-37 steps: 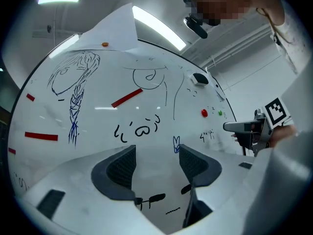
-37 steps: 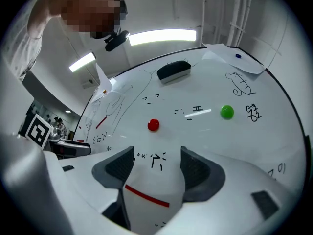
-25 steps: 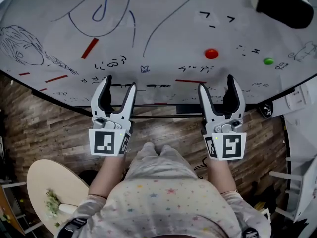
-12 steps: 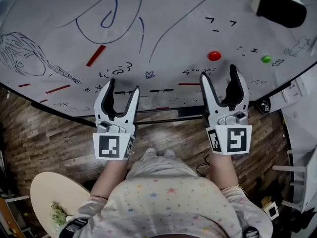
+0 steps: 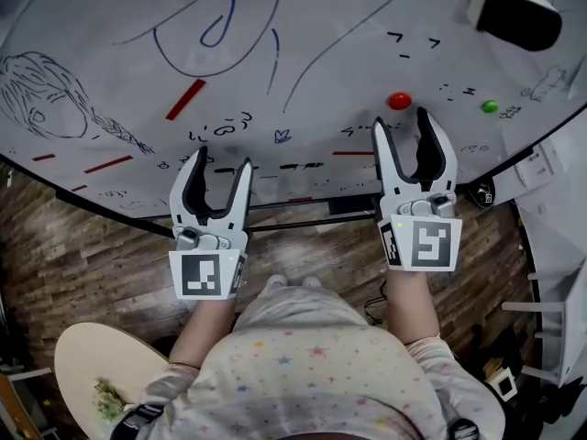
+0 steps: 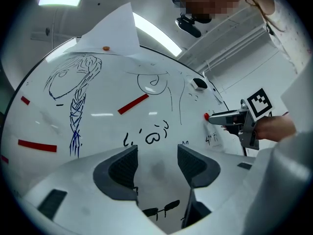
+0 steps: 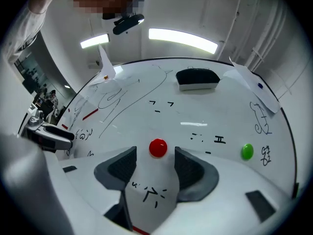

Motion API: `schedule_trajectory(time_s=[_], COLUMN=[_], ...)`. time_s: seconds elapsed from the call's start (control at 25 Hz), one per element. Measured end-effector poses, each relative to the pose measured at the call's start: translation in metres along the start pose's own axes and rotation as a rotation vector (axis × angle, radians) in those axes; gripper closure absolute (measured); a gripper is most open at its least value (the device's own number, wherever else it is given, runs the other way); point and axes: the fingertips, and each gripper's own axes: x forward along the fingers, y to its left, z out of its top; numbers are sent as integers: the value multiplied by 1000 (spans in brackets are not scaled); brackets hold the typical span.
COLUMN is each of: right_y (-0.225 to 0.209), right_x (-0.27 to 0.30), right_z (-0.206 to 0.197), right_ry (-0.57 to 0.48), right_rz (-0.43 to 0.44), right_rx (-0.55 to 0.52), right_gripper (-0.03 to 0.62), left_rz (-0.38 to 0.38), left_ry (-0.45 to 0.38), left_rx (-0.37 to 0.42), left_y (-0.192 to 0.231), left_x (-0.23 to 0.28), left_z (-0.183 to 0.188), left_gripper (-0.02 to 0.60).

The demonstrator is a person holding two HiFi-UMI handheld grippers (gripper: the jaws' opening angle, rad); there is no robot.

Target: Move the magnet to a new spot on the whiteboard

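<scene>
A round red magnet [image 5: 399,101] sticks to the whiteboard [image 5: 348,26], which is covered in marker drawings. My right gripper [image 5: 401,120] is open just below it, its fingertips a little short of the magnet and on either side of it. In the right gripper view the red magnet [image 7: 158,148] shows in the gap just beyond the tips of the right gripper [image 7: 155,155], untouched. My left gripper [image 5: 223,159] stands open near the board's lower edge. Its jaws have just been closing a little, with nothing between them. The left gripper [image 6: 157,155] faces scribbles.
A green magnet [image 5: 491,107] sits right of the red one. A black-and-white eraser [image 5: 514,12] clings to the board's upper right. Red strips [image 5: 185,99] lie on the left part. A round wooden table [image 5: 87,374] stands at the lower left over plank flooring.
My right gripper has risen up the board until its tips stand close under the red magnet. The left gripper has hardly moved; its jaws look slightly narrower.
</scene>
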Motion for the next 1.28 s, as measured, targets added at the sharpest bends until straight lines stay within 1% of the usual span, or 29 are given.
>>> schedule_trajectory(time_s=[0.16, 0.4, 0.56, 0.8, 0.96, 1.28], right_y=[0, 0, -2, -1, 0, -2], right_x=[4, 9, 12, 14, 15, 15], right_z=[4, 9, 13, 15, 15, 12], right_ry=[-2, -15, -22, -26, -26, -10], right_rz=[-16, -31, -41, -38, -40, -57], right_rx=[-9, -24, -51, -66, -75, -117], right_gripper=[362, 382, 404, 426, 433, 442], left_rz=[-2, 28, 18, 23, 26, 38], left_ry=[-17, 20, -1, -1, -18, 1], left_rx=[-1, -6, -7, -9, -14, -16], left_y=[5, 11, 11, 12, 14, 15], left_x=[-4, -7, -8, -8, -8, -9], left_z=[1, -3, -4, -4, -2, -6], left_gripper=[345, 345, 345, 345, 345, 347])
